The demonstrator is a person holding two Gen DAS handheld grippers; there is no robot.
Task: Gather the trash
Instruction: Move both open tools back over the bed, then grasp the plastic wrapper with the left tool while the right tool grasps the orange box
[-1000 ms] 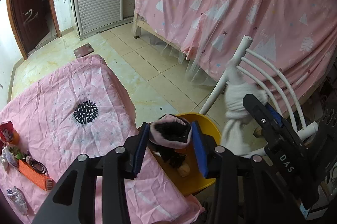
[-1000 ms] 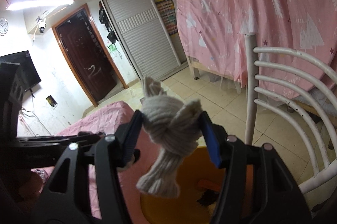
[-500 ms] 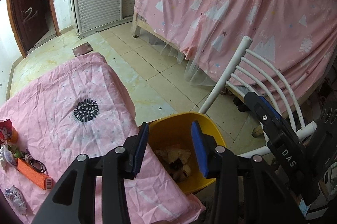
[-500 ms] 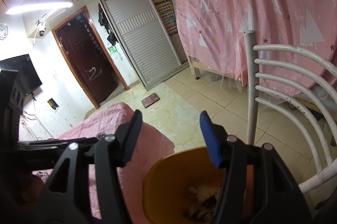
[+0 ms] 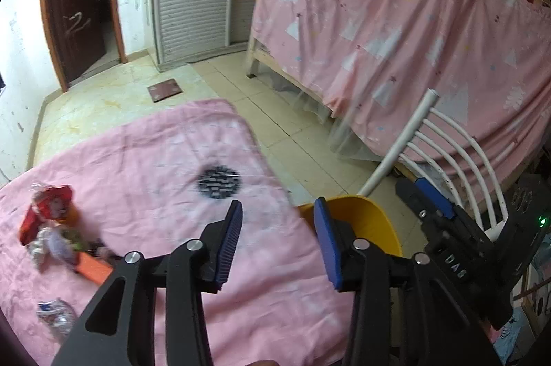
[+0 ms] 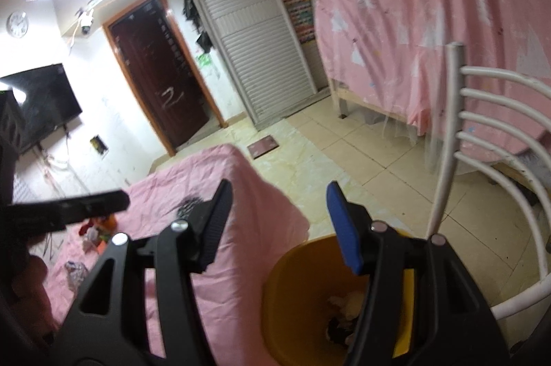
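Note:
My left gripper [image 5: 277,207] hangs over the right part of the pink-clothed table [image 5: 155,159]; its jaws are opening and nothing is between them. The yellow bin [image 5: 365,218] stands just right of it, beside the table edge. My right gripper [image 6: 279,190] is open and empty, above the near rim of the bin [image 6: 296,280], which holds dropped cloth scraps [image 6: 344,304]. Trash lies at the table's left: a red wrapper [image 5: 51,200], an orange box [image 5: 93,266] and a crumpled plastic piece [image 5: 55,314].
A white slatted chair [image 5: 447,138] stands right of the bin, close behind the right gripper [image 5: 430,204]. A bed draped in a pink curtain [image 5: 413,21] fills the far right. Tiled floor [image 5: 275,111] lies between table and bed.
The left gripper let go of a pink and black cloth and the right gripper a knotted white cloth; both fell into the bin. Both grippers then swung left toward the table.

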